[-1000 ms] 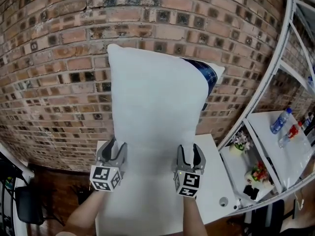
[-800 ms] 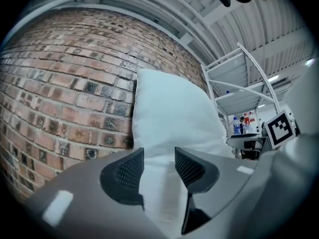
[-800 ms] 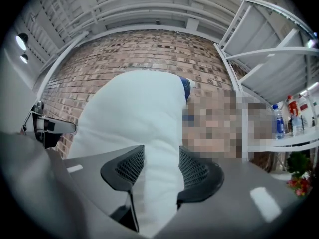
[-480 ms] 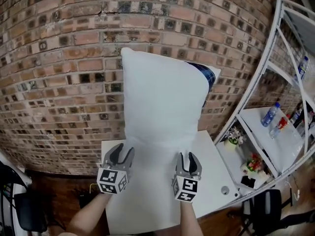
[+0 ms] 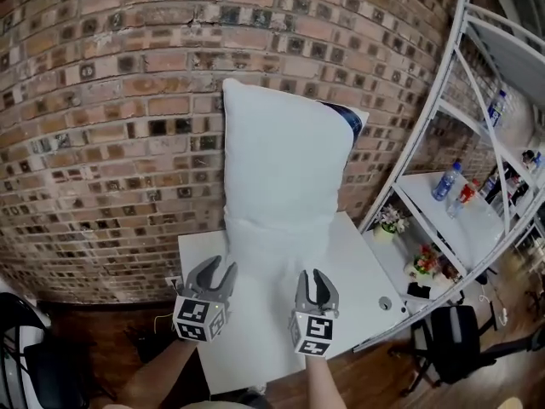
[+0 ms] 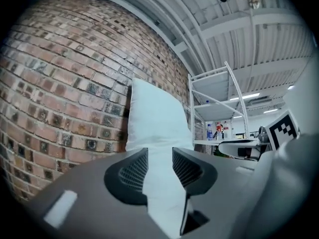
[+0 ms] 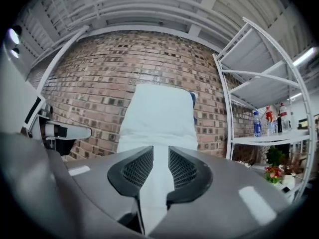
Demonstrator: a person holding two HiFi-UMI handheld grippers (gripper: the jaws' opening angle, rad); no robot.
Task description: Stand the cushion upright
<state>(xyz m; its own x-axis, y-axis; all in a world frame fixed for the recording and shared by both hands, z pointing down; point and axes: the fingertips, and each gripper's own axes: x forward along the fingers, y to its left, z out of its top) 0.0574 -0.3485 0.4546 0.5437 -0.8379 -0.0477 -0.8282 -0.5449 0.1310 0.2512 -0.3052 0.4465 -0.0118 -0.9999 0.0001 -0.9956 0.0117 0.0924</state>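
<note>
A tall white cushion stands on end on the white table, its back against the brick wall. It fills the middle of the left gripper view and the right gripper view. My left gripper is in front of its lower left corner, apart from it. My right gripper is in front of its lower right part, also apart. Both pairs of jaws are closing with nothing between them, seen in the left and right gripper views.
A dark blue thing peeks out behind the cushion's top right corner. A white shelf rack stands at the right with bottles and small flower pots. A black chair is by the table's right corner.
Both grippers have drawn back from the cushion's foot toward the table's near edge, and their jaws have narrowed. The cushion stays upright against the wall.
</note>
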